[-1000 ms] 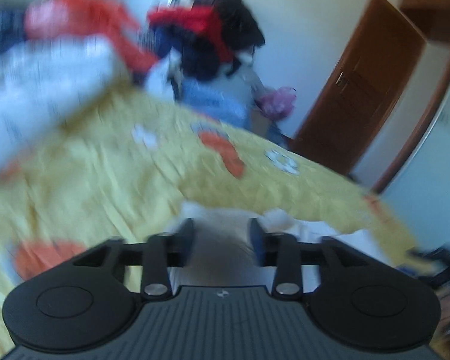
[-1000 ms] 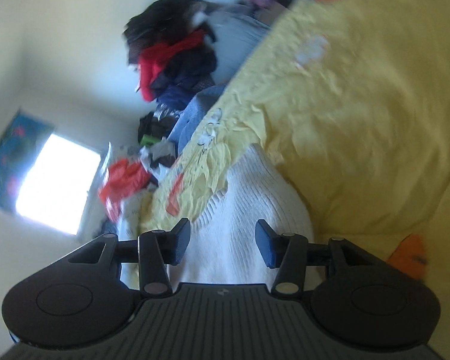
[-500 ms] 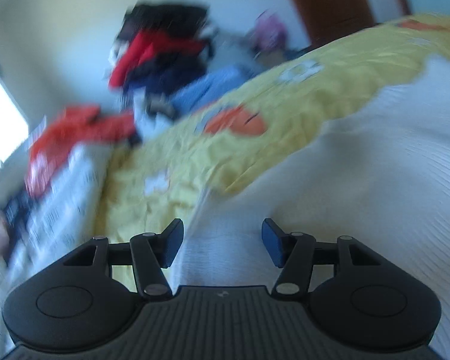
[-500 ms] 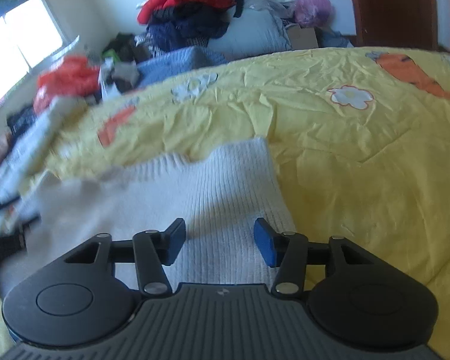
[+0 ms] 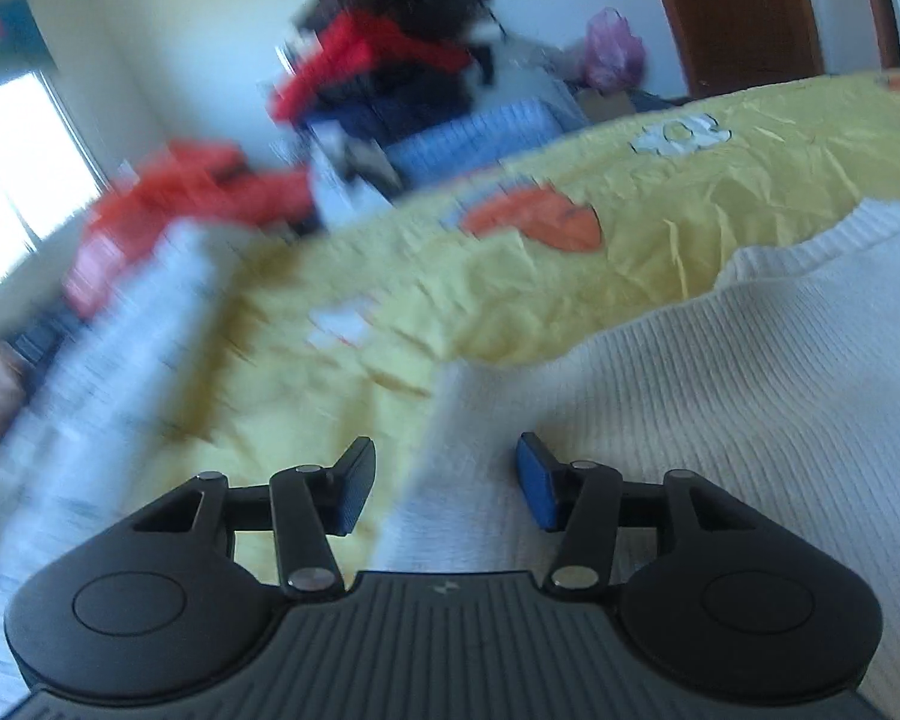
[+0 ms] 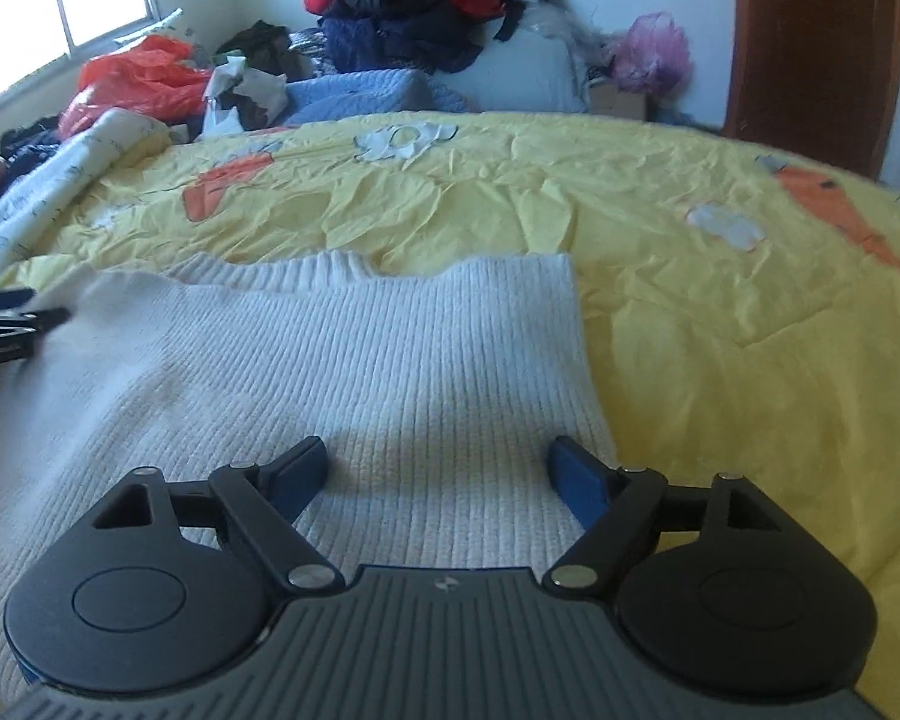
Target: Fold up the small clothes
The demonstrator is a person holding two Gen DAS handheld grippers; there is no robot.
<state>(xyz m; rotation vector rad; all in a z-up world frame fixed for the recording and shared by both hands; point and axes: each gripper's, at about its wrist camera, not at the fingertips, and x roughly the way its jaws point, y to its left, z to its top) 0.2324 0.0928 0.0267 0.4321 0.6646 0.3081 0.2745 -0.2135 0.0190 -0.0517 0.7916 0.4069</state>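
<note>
A cream ribbed sweater [image 6: 360,360] lies spread flat on the yellow bedspread [image 6: 690,330], collar toward the far side. My right gripper [image 6: 438,450] hovers over its near right part. Its jaws are opening wide, and only flat knit lies under them, unpinched. In the left wrist view the sweater [image 5: 720,390] fills the right side. My left gripper [image 5: 444,450] straddles its blurred left edge. Those jaws are closing a little, with a clear gap and no fabric pinched. The left gripper's tips [image 6: 6,324] also show at the far left of the right wrist view.
A heap of red and dark clothes [image 6: 414,0] is piled beyond the bed, with a blue knit item [image 6: 360,90] and an orange plastic bag [image 6: 138,78] beside it. A rolled white blanket [image 6: 48,180] lies along the left edge. A brown door [image 6: 810,48] stands at the back right.
Both views have rolled back to level. The right jaws have spread much wider, off the sweater. The left gripper has dropped to the sweater's left edge.
</note>
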